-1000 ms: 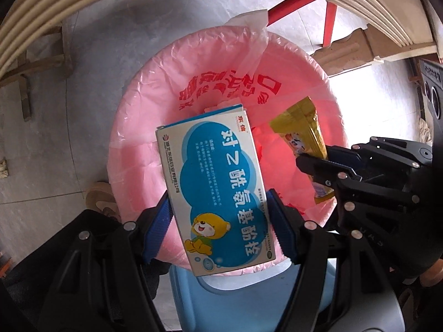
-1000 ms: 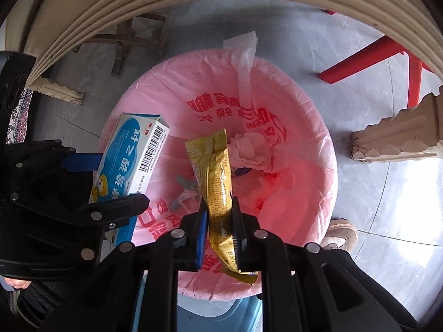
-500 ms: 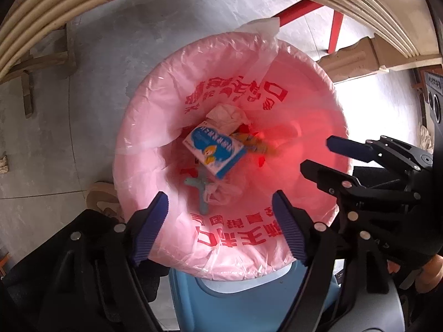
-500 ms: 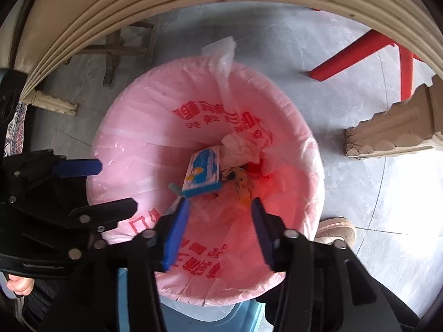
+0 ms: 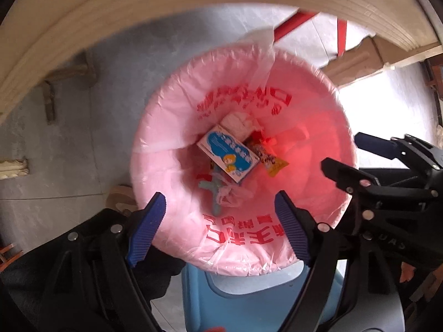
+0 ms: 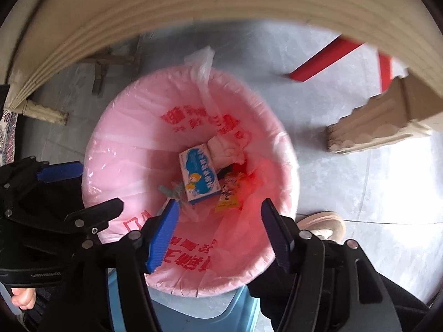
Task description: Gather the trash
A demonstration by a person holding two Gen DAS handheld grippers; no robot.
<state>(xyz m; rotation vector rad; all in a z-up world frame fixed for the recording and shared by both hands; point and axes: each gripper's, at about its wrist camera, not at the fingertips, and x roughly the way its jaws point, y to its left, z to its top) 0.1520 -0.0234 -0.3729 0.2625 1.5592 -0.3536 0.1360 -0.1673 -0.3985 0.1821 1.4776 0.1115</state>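
Floor: grey tile (image 5: 133,88), curved cream table edge (image 6: 193,8) arcing over the top of both views, red metal legs (image 6: 329,55) and a carved cream furniture foot (image 6: 373,127) past the bin.
Bin: round, lined with a pink bag (image 5: 171,127) with red print; all places below are relative to it.
Blue stool: light blue plastic (image 5: 243,304) just beside the bin's near rim, under the grippers.
Box: blue-and-white carton with a cartoon bear (image 5: 228,156), lying flat at the bottom, about centre; also seen in the right view (image 6: 199,177).
Wrapper: yellow snack packet (image 6: 229,193) at the bottom, touching the box on its right side.
Tissue: crumpled white wad (image 5: 239,121) at the bottom, on the far side of the box.
Other scraps: small teal plastic piece (image 5: 211,188) and clear film on the near side of the box.
Left gripper (image 5: 218,221): over the near rim, pointing down into the bin, jaws spread wide and just been opening, nothing between the blue pads.
Right gripper (image 6: 218,227): over the near rim beside the left one, jaws well apart and just been opening, nothing between them.
Shoe: beige (image 6: 324,222), on the floor just outside the rim, right side.
Image quality: slight motion blur in both views.
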